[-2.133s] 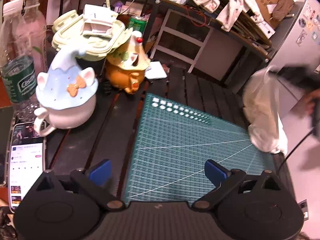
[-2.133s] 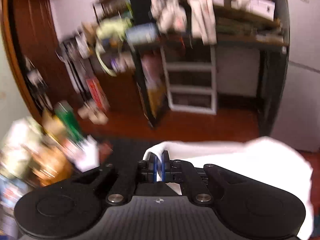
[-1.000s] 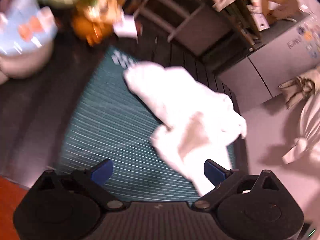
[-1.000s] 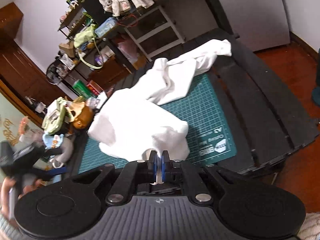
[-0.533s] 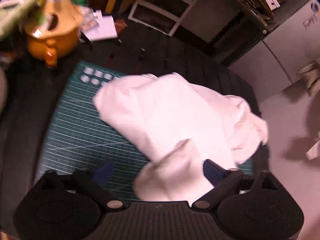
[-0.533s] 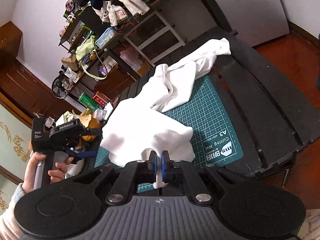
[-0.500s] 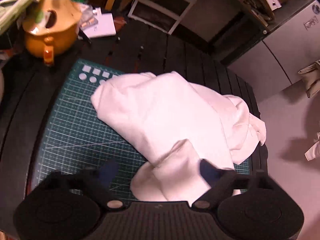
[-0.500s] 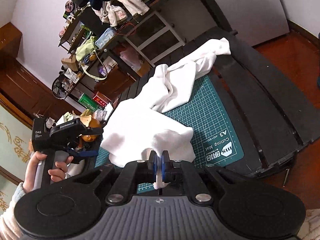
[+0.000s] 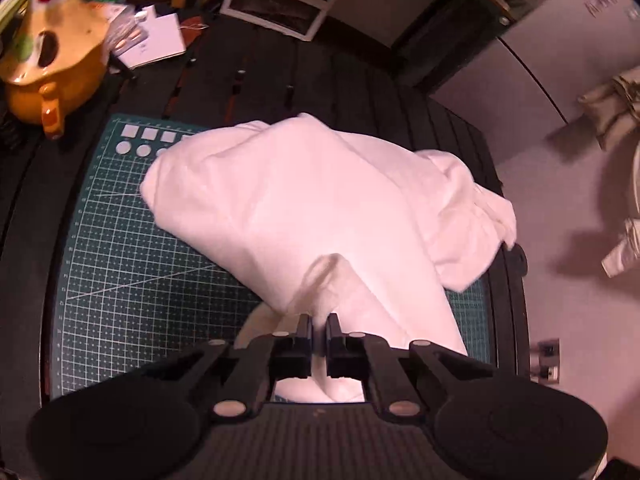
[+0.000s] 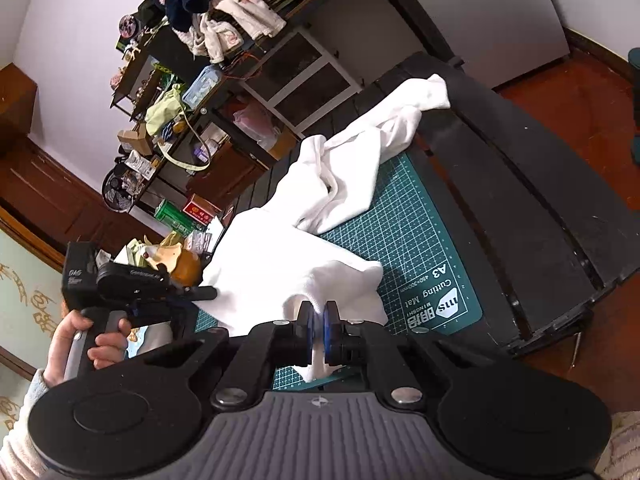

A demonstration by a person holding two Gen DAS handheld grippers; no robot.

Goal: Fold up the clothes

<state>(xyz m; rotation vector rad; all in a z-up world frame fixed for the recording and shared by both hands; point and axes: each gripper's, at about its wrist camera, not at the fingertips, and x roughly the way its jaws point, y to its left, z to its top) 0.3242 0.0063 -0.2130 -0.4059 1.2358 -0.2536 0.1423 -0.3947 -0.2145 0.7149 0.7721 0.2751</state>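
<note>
A white garment [image 9: 320, 208] lies crumpled across a green cutting mat [image 9: 132, 264] on a black table. In the left wrist view my left gripper [image 9: 319, 326] has its jaws closing tight on a raised fold at the garment's near edge, and the pads press the cloth. In the right wrist view my right gripper [image 10: 319, 316] is shut on another bit of the white garment [image 10: 288, 264], lifted slightly off the mat [image 10: 416, 240]. The left gripper [image 10: 210, 293] shows there too, held by a hand [image 10: 92, 344], its tips at the cloth's left edge. One sleeve trails to the table's far edge.
An orange teapot [image 9: 44, 64] and a white booklet [image 9: 160, 38] sit at the table's [image 9: 340, 92] far left. Cluttered shelves [image 10: 200, 92] with clothes stand behind. A grey cabinet [image 9: 540, 60] is at the right. The table [image 10: 520, 184] ends at the right above a red-brown floor.
The left gripper moved in over the garment and went from wide open to shut on a fold. The right gripper kept its hold and barely moved.
</note>
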